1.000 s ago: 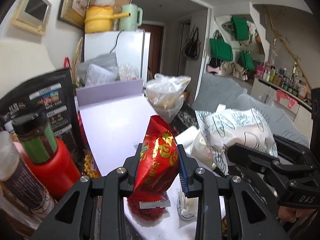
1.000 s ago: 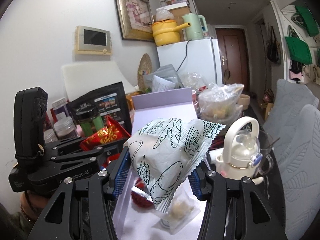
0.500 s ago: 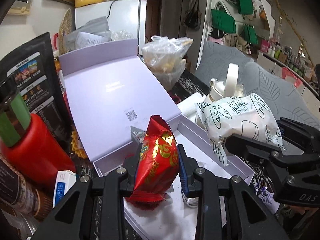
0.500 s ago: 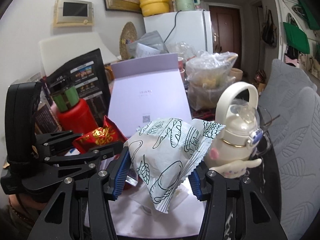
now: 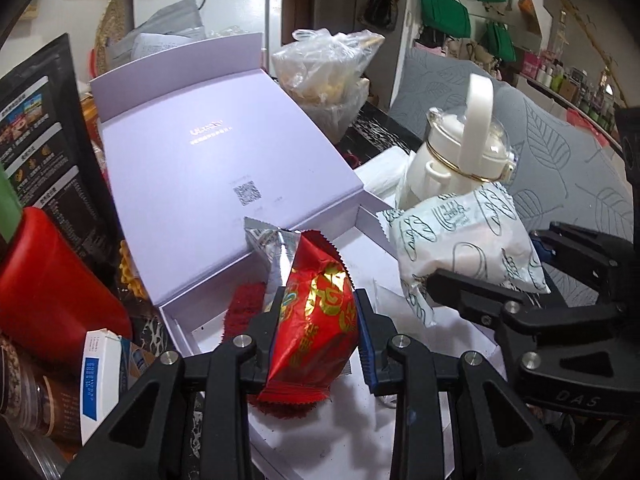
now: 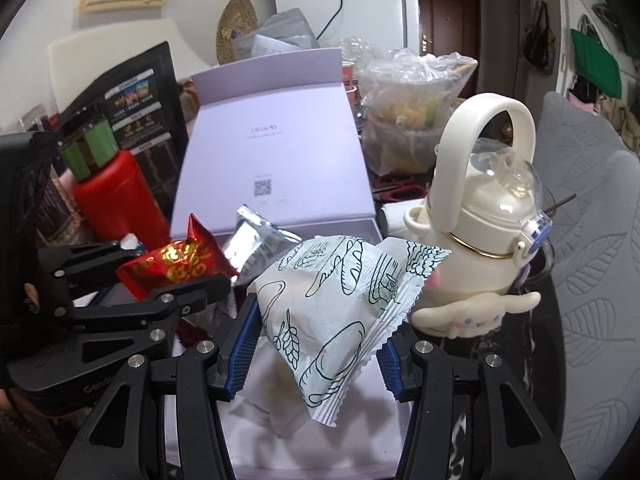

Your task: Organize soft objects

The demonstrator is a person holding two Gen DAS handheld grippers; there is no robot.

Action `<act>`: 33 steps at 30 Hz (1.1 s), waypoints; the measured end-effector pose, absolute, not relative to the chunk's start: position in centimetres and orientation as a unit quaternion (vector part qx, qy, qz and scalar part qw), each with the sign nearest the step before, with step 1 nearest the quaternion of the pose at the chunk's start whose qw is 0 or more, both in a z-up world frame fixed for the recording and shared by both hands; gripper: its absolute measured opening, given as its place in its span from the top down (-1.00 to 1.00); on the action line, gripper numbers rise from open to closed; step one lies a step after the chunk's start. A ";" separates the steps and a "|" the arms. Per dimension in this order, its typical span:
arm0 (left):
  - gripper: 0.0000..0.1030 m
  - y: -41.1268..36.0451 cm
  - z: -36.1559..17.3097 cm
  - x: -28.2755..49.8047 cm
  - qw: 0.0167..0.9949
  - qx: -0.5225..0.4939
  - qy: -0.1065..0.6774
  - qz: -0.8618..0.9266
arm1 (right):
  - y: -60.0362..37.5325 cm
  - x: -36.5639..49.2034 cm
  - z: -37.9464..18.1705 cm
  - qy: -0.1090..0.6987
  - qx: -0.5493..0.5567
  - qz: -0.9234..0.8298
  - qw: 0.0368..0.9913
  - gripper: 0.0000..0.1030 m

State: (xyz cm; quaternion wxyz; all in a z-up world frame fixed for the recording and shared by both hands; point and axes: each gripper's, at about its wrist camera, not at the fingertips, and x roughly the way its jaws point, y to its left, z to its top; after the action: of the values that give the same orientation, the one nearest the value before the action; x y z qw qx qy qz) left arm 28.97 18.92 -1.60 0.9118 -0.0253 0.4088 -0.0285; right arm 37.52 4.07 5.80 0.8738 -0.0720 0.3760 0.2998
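My left gripper [image 5: 318,316] is shut on a red snack packet with gold print [image 5: 316,320] and holds it above the open lilac box [image 5: 224,168]. My right gripper [image 6: 318,344] is shut on a white bread-print packet [image 6: 340,304], also above the box tray. Each gripper shows in the other view: the red packet [image 6: 176,266] at left, the white packet [image 5: 464,252] at right. A silver foil packet [image 5: 276,248] and a dark red cloth [image 5: 244,308] lie in the box tray, partly hidden by the packets.
A white kettle-shaped bottle [image 6: 484,216] stands right of the box. A red jar with a green lid [image 6: 112,196] and a black bag [image 6: 136,108] stand left. A clear plastic bag [image 6: 408,108] sits behind. A small blue-and-white carton [image 5: 100,372] lies at front left.
Both grippers have tilted down and come lower over the box with their packets still held. The box tray, foil packet and bottle have come into fuller view.
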 end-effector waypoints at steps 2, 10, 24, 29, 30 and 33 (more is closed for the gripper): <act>0.41 18.8 -2.0 29.2 0.910 -0.023 0.413 -0.033 | 4.2 37.9 5.3 0.387 -0.075 0.298 0.870 -0.02; 0.41 18.6 -2.9 29.7 0.900 -0.019 0.433 -0.042 | 4.5 38.5 4.3 0.413 -0.082 0.301 0.856 -0.02; 0.41 18.1 -4.6 30.8 0.884 -0.012 0.465 -0.047 | 4.7 39.4 3.7 0.429 -0.092 0.288 0.851 -0.02; 0.36 18.1 -4.7 31.2 0.882 -0.015 0.469 -0.041 | 4.9 39.3 3.7 0.425 -0.101 0.287 0.852 -0.02; 0.27 18.2 -4.7 31.3 0.882 -0.015 0.470 -0.039 | 4.9 39.3 3.8 0.424 -0.102 0.287 0.853 -0.02; -0.24 18.3 -5.0 31.8 0.878 -0.008 0.478 -0.018 | 4.8 39.0 4.1 0.419 -0.106 0.283 0.856 -0.02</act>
State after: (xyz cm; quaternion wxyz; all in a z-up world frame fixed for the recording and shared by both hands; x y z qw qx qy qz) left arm 31.76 18.27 -4.99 0.8784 -0.0078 0.4775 -0.0182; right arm 39.02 4.82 4.06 0.8560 -0.1060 0.4193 0.2833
